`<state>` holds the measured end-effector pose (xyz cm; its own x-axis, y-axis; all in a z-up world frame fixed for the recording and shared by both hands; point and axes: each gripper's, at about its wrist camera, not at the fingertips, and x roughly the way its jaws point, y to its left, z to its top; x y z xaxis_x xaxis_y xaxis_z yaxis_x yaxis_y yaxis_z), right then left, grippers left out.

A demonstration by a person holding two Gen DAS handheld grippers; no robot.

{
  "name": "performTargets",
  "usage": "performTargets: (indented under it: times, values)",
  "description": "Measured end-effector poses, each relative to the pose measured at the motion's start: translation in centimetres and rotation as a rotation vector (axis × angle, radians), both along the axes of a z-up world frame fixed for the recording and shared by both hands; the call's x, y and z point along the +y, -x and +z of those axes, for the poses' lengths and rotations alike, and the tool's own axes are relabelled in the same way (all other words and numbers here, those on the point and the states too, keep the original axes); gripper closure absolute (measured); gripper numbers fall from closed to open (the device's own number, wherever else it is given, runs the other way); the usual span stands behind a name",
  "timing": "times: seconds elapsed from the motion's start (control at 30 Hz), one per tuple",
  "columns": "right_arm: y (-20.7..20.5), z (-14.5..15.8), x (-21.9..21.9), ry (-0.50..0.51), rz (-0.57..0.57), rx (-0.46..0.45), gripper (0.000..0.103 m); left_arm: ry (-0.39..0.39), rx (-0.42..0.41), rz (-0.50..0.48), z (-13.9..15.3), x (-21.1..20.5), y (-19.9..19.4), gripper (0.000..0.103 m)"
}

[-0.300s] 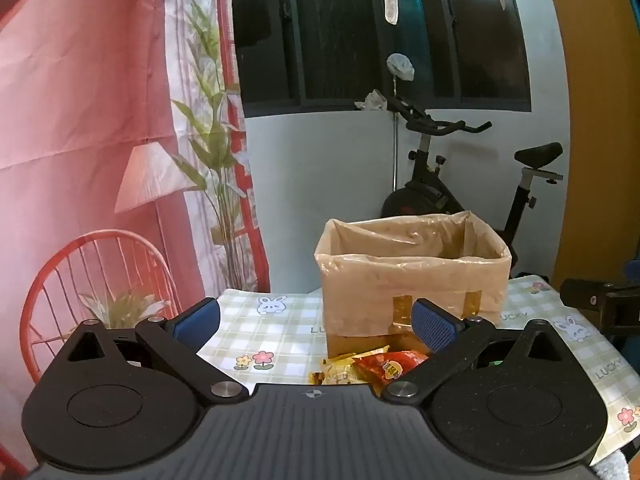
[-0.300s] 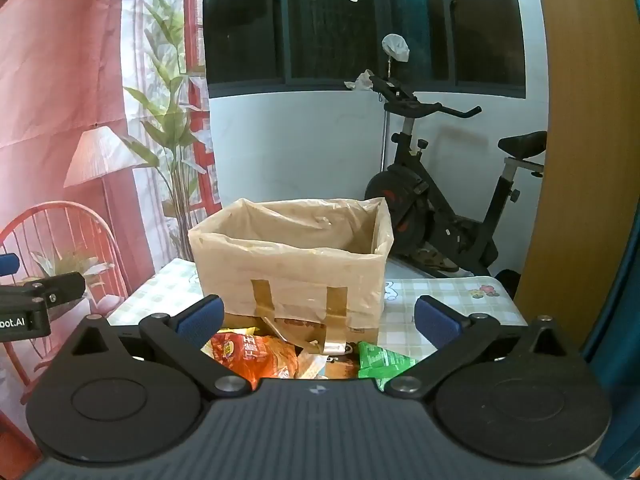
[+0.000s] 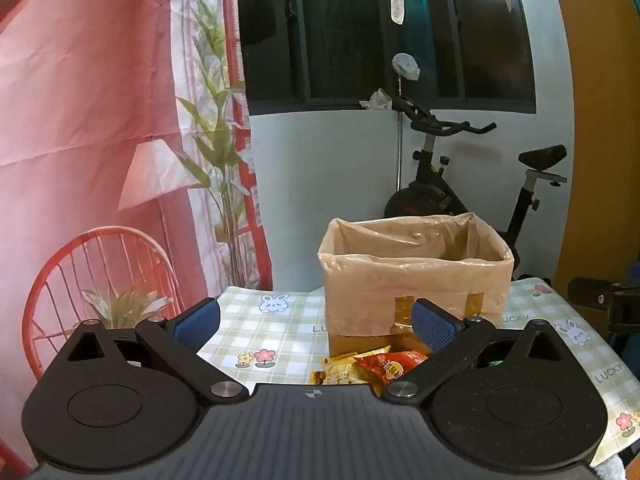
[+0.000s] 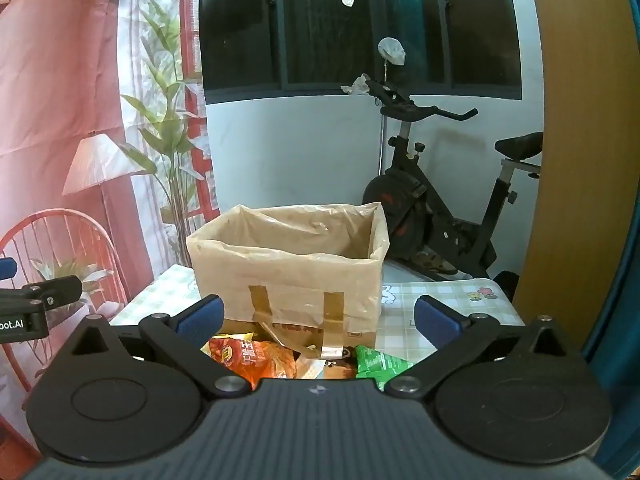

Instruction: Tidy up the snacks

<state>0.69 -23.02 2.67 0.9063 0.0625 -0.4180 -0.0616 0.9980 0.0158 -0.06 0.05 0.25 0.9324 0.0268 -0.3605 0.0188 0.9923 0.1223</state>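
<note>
A big cardboard box [image 4: 286,276] lined with plastic stands on the counter [image 3: 276,332], which has a checked cloth with bunnies. Behind it is an exercise bike [image 4: 436,208]. A red chair picture [image 3: 100,280] is on the curtain at the left.

The snacks lie in a small pile just in front of the box, touching its bottom edge. A red snack bag [image 3: 394,364] and a yellow snack bag [image 3: 340,372] lie flat. A green snack bag [image 4: 376,364] lies to the right, its long side pointing right.

The left gripper [image 3: 316,320] is wide open and holds nothing. The right gripper [image 4: 318,320] is wide open too, above the pile. Nothing looks different from a moment ago.
</note>
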Motion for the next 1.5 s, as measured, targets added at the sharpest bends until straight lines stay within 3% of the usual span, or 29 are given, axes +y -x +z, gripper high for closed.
performTargets:
  times: [0.1, 1.5]
  values:
    - [0.2, 1.4, -0.7, -0.014, -0.006, -0.006, 0.0, 0.004, -0.005, 0.003, 0.0, 0.3, -0.1, 0.0]
    - [0.3, 0.4, -0.1, -0.025, 0.01, -0.019, 0.0, 0.027, 0.02, 0.026, -0.3, 0.2, -0.1, 0.0]
